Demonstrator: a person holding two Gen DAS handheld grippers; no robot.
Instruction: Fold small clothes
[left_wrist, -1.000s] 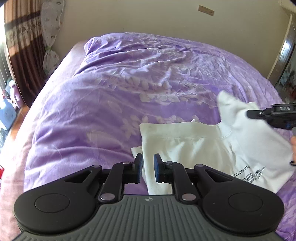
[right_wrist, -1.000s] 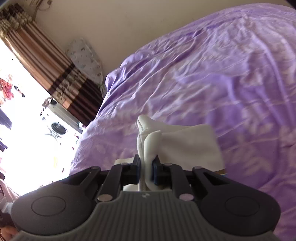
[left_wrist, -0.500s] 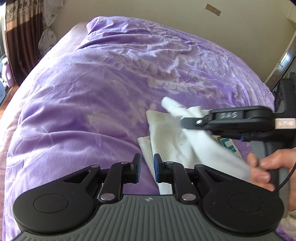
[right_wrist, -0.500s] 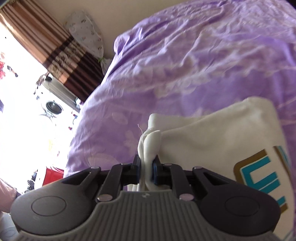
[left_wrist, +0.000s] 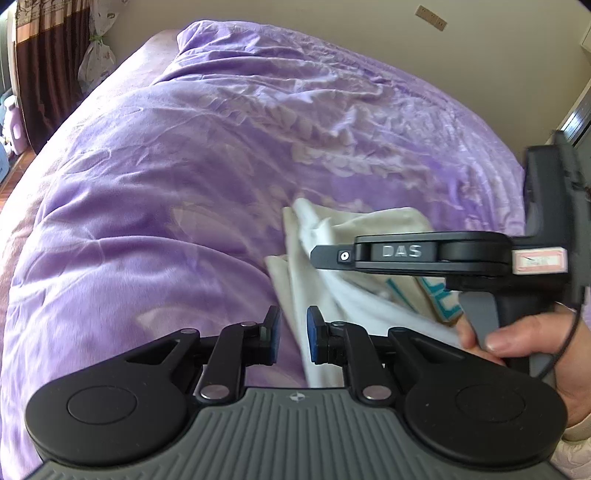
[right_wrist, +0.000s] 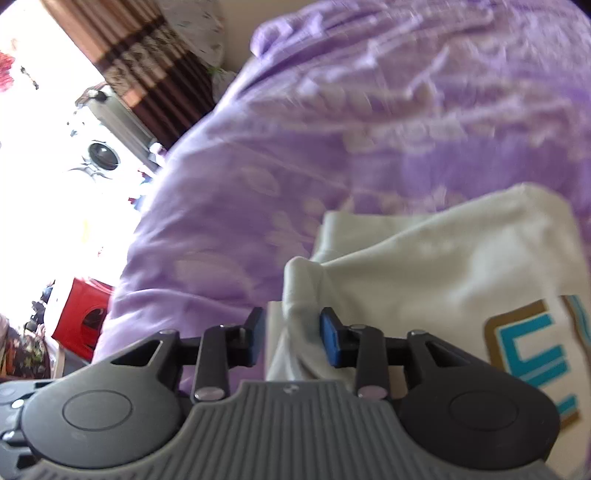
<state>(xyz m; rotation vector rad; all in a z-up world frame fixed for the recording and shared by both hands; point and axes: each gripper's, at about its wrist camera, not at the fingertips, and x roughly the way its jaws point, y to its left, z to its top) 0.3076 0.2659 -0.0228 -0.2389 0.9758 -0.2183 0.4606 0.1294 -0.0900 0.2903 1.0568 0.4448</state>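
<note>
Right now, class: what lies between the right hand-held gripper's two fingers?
A bunched fold of the white garment, released as the right hand-held gripper opens, in the right wrist view.

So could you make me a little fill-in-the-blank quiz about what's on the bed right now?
1. The white garment lies on a ____ bedspread.
2. The letters printed on the garment are mainly ____ in colour.
3. The right tool has a bunch of ____ cloth between its opening jaws.
4. The left tool grips ____.

Missing words: purple; turquoise; white; nothing
</note>
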